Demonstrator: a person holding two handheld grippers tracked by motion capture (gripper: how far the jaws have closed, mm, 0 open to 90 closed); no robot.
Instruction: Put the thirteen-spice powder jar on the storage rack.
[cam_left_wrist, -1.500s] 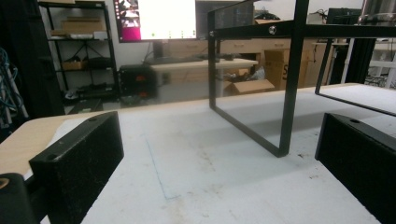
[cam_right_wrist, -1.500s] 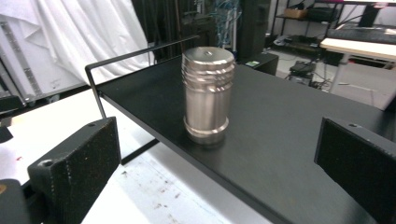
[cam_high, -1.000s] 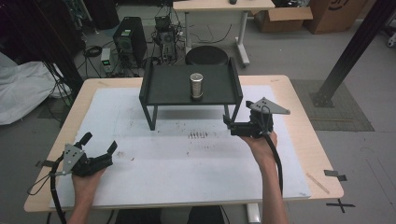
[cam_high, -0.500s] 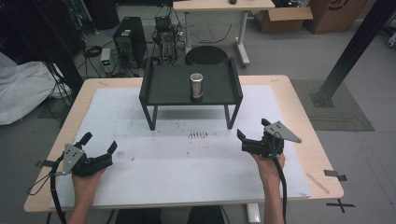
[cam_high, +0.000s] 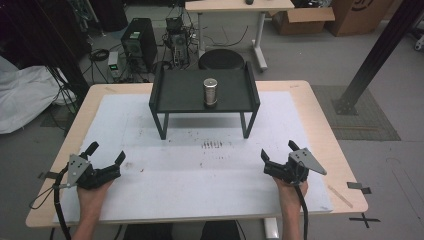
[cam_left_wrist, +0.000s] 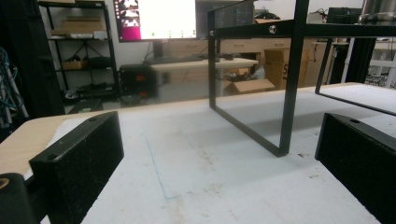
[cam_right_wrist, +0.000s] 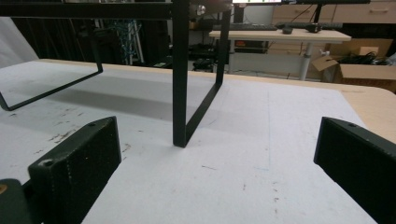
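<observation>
A small metal can (cam_high: 210, 92) stands upright in the middle of a black raised tray stand (cam_high: 175, 92) at the back of the white mat. My left gripper (cam_high: 106, 152) rests low at the mat's front left, jaws wide open and nothing between them. My right gripper (cam_high: 278, 150) sits at the front right, also open and holding nothing. In the left gripper view a stand leg (cam_left_wrist: 292, 79) rises between my jaws, with the can's base (cam_left_wrist: 377, 11) at the top right. In the right gripper view another stand leg (cam_right_wrist: 180, 74) stands straight ahead.
The white mat (cam_high: 210, 165) covers most of the wooden table (cam_high: 325, 120), with dark smudges near its centre. Behind the table are a round black stool (cam_high: 221, 59), computer towers (cam_high: 136, 41), a second desk and cardboard boxes. A black post (cam_high: 375, 55) slants at the right.
My right gripper has drawn back from beside the stand's right front leg to the mat's front right, still open. The left gripper has stayed where it was.
</observation>
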